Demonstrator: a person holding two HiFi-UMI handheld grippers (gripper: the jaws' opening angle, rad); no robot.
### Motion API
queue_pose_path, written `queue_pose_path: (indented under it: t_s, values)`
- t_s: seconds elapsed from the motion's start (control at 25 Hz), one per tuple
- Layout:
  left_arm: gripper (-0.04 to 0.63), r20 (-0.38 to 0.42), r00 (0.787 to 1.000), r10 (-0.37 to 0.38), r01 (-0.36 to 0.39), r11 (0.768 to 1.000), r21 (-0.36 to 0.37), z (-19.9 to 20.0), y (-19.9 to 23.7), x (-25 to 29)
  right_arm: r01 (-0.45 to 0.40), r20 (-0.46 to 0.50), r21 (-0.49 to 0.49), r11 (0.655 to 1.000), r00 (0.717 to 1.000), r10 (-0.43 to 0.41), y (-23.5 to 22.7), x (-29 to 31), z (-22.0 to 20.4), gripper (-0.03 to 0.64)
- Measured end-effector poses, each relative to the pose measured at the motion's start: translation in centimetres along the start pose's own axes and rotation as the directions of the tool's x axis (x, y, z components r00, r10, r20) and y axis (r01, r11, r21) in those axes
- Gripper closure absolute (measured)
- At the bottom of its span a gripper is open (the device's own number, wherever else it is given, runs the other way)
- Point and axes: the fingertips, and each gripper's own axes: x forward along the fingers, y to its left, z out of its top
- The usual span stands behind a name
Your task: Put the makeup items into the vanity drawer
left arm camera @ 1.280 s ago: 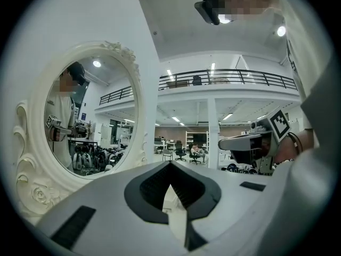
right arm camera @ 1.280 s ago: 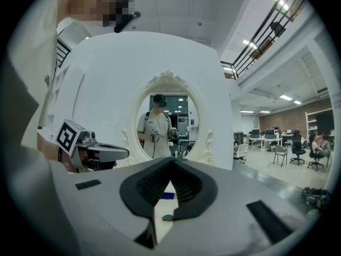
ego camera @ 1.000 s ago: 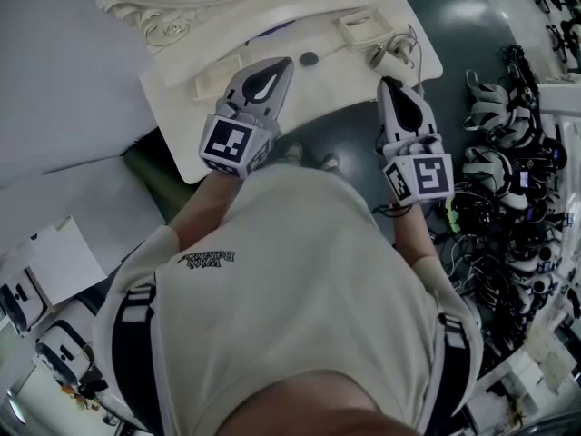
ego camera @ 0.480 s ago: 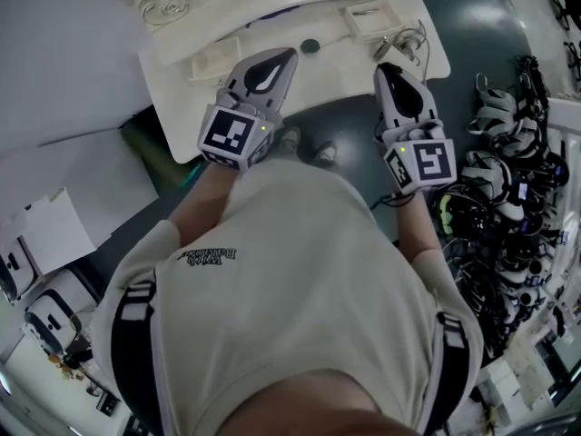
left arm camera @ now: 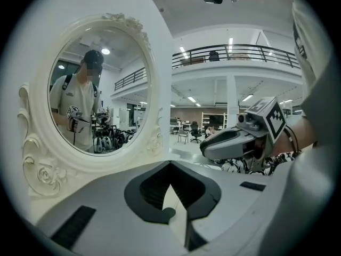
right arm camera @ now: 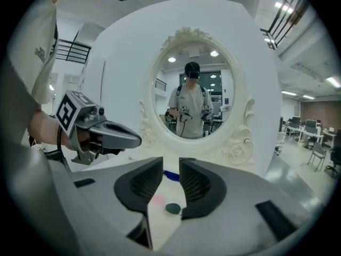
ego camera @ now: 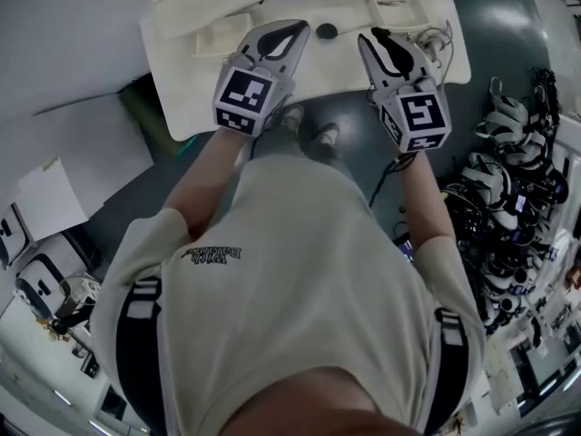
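Over the white vanity top (ego camera: 182, 71), two empty claws hang side by side.

The left claw (left arm camera: 169, 167) has its jaws together at the tips. The right claw (right arm camera: 170, 164) has just been opening its jaws, which stand apart with nothing gripped. Two shallow trays sit on the top: the left tray (ego camera: 216, 42) to the left of the left claw, the right tray (ego camera: 399, 9) ahead and right of the right claw (what either holds is too small to tell). A small dark round disc (right arm camera: 172, 208) lies on the top between the two claws' tips and shows through the right claw's gap. A blue item (right arm camera: 171, 175) lies further ahead, mostly hidden by the jaws, below the oval mirror (right arm camera: 194, 97). The drawer cannot be made out. A loose cable (ego camera: 438, 36) lies right of the right claw, and a heap of black-and-white gear (ego camera: 495, 166) crowds the floor beyond.
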Motion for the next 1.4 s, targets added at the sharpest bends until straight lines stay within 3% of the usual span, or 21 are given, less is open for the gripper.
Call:
queue_pose_path:
  t_s: [0.32,0.48,0.64,0.8,0.96,1.32,1.4]
  values:
    - [0.583,-0.110,0.994,0.017,-0.028,0.995,-0.095,-7.1,3.4,3.7,-0.120,-0.192,-0.024,0.992,0.975,0.113,0.8,9.1,-7.7,0.489]
    - [0.583,-0.165,0.986,0.012,-0.034,0.991,-0.132,-11.4,4.5,5.8,-0.153,-0.289,-0.026,0.988,0.947,0.139,0.7,12.7,-12.4,0.489]
    - [0.583,-0.176,0.984,0.023,-0.053,0.984,-0.171,-14.9,5.2,7.2,-0.184,-0.402,-0.100,0.978,0.906,0.129,1.3,14.5,-16.4,0.489]
    - [0.583,-0.231,0.973,0.007,-0.058,0.975,-0.213,-18.5,5.1,8.1,-0.208,-0.460,-0.086,0.974,0.876,0.146,1.8,15.7,-19.5,0.489]
    - [0.583,-0.232,0.973,0.007,-0.061,0.972,-0.228,-20.0,4.9,8.2,-0.213,-0.499,-0.077,0.974,0.854,0.148,2.1,16.3,-21.9,0.489]
    - [0.583,-0.241,0.971,-0.009,-0.048,0.972,-0.229,-20.4,4.4,8.0,-0.196,-0.484,-0.139,0.971,0.869,0.106,1.8,17.0,-21.9,0.542]
    - [0.583,-0.241,0.970,-0.010,-0.047,0.972,-0.229,-20.5,4.4,7.8,-0.180,-0.475,-0.128,0.975,0.874,0.099,1.6,17.0,-21.8,0.615]
